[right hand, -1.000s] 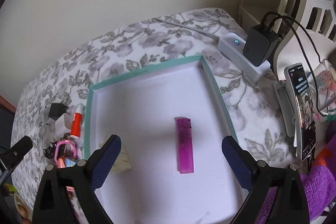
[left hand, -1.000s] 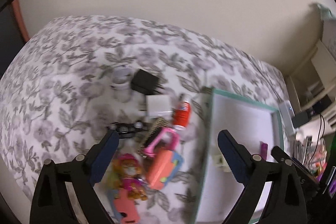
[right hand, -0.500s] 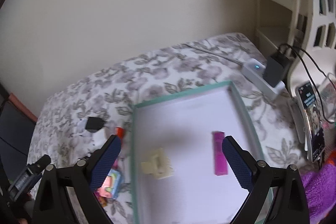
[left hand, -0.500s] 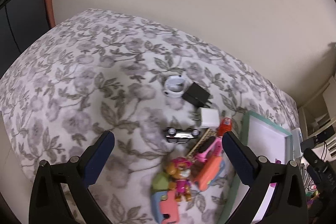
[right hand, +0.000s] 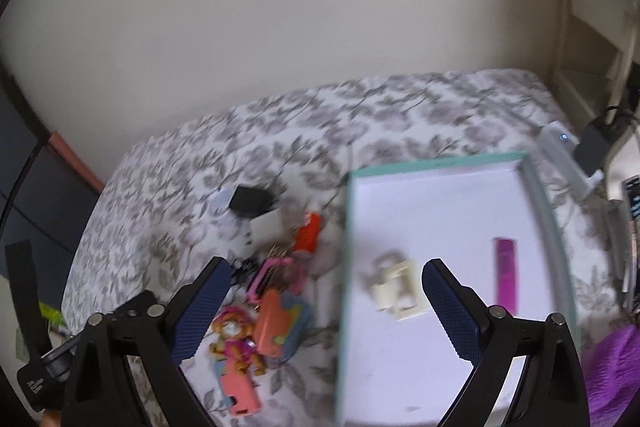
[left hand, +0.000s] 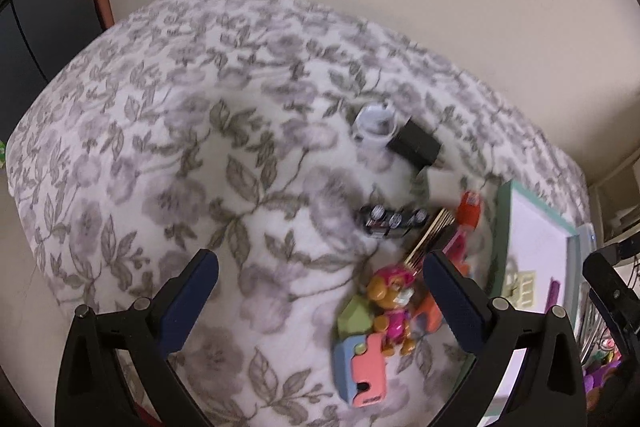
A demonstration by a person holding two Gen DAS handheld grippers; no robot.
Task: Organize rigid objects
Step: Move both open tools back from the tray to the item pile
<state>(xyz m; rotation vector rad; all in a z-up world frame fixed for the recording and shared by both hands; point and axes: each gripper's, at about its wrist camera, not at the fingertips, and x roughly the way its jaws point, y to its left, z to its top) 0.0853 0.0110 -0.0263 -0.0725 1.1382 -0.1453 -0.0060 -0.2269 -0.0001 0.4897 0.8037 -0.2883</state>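
Nothing is held between the jaws of the left gripper (left hand: 320, 303), which have just been opening to their widest and are now spread over bare floral bedspread (left hand: 168, 155); a second ago they were poised right above the toy pile, so the view has been swung away toward the spread's left side and the pile now sits by the right finger. The right gripper (right hand: 326, 307) is likewise wide open and empty, and it has been pulled back from over the teal-rimmed tray (right hand: 538, 187), whose left rim now falls between its fingers. Two pieces are already lodged in the tray: the cream clip (right hand: 398, 293) near the left rim and the purple lighter (right hand: 506, 273) toward the right rim. Still left out just beside the tray's left rim are the pup figure (left hand: 394, 305), the orange tube (left hand: 469, 213), the small toy car (left hand: 394, 221) and the black charger (left hand: 416, 147). The pile is tightly packed, so a clean single pick looks awkward.
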